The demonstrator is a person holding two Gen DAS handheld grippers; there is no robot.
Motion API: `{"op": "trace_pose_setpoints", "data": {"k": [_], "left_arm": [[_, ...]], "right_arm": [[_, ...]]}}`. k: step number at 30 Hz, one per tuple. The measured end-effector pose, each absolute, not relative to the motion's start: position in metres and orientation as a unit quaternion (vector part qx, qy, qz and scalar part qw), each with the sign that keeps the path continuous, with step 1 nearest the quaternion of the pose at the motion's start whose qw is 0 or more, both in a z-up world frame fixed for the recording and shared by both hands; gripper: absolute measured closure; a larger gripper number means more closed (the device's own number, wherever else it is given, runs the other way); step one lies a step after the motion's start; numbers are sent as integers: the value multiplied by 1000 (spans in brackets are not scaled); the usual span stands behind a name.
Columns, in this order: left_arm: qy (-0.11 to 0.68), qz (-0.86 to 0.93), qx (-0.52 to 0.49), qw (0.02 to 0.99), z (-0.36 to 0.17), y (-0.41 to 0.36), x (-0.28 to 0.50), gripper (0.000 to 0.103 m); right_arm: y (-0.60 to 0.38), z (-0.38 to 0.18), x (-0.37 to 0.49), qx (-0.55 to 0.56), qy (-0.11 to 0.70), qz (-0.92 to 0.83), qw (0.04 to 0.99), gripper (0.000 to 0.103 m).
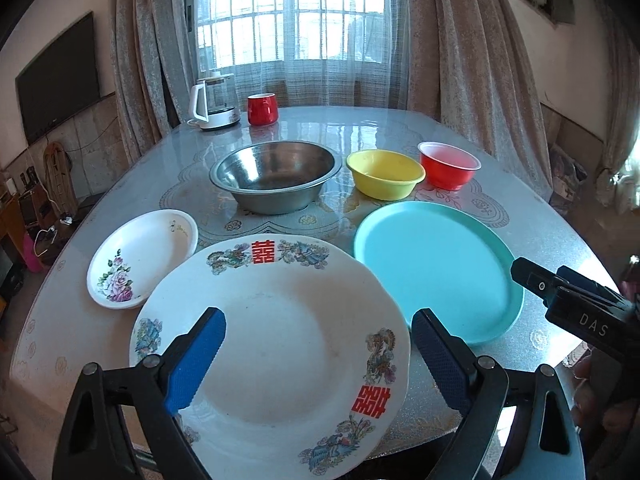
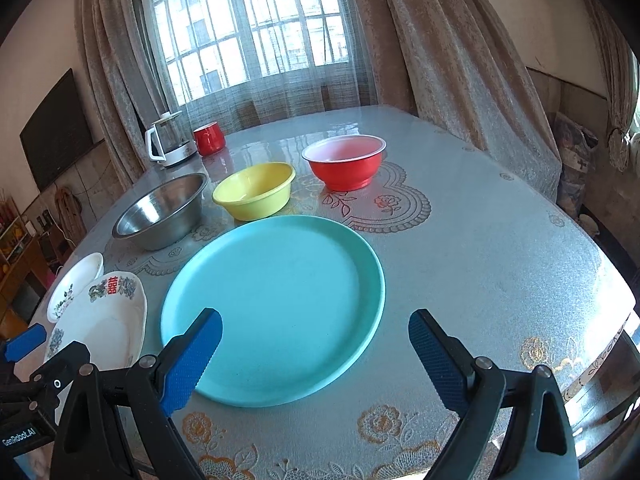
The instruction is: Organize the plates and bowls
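Note:
A large white plate with red characters (image 1: 276, 332) lies at the near table edge; my left gripper (image 1: 318, 334) is open above it. A small floral white dish (image 1: 140, 256) lies to its left, a teal plate (image 1: 436, 268) to its right. Behind stand a steel bowl (image 1: 276, 176), a yellow bowl (image 1: 384, 174) and a red bowl (image 1: 448, 164). My right gripper (image 2: 314, 338) is open over the near edge of the teal plate (image 2: 276, 300). The right wrist view also shows the steel bowl (image 2: 160, 210), yellow bowl (image 2: 254, 194), red bowl (image 2: 344, 162) and white plate (image 2: 100, 320).
A white kettle (image 1: 214, 102) and a red mug (image 1: 262, 109) stand at the table's far left. The table (image 2: 500, 260) has a glossy patterned cover. Curtains and a window are behind it. The near table edge runs just under both grippers.

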State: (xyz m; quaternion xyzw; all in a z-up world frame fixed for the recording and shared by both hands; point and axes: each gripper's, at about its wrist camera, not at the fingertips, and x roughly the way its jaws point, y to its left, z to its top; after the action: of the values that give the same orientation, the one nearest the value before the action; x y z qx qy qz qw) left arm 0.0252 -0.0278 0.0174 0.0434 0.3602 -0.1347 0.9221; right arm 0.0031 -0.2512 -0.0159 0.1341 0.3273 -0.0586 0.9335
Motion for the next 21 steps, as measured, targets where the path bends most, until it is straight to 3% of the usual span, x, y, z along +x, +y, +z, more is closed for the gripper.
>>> {"op": "trace_pose_setpoints", "data": {"k": [1, 2, 3, 5, 6, 10, 15, 19, 21], "left_arm": [[366, -153, 46, 917, 20, -30, 32, 25], [373, -170, 49, 911, 23, -33, 40, 39], [382, -184, 51, 904, 24, -36, 48, 45], [399, -208, 51, 892, 24, -42, 65, 67], [406, -211, 56, 887, 23, -45, 73, 70], [417, -213, 76, 880, 20, -57, 95, 70], [454, -215, 65, 862, 10, -66, 131, 69], [471, -263, 62, 840, 0, -81, 148, 55], [471, -264, 72, 839, -2, -89, 152, 55]], "right_arm": [[-260, -17, 5, 152, 331, -49, 930, 10], [-269, -18, 7, 169, 335, -41, 926, 22], [-277, -20, 10, 184, 343, -34, 921, 36], [-291, -26, 18, 210, 359, -28, 909, 50], [-296, -29, 22, 217, 366, -27, 905, 61], [-304, -39, 29, 216, 379, -24, 899, 69], [-304, -50, 39, 214, 403, -14, 890, 70], [-303, -53, 43, 201, 407, -18, 891, 70], [-300, -53, 45, 182, 409, -21, 894, 79]]}}
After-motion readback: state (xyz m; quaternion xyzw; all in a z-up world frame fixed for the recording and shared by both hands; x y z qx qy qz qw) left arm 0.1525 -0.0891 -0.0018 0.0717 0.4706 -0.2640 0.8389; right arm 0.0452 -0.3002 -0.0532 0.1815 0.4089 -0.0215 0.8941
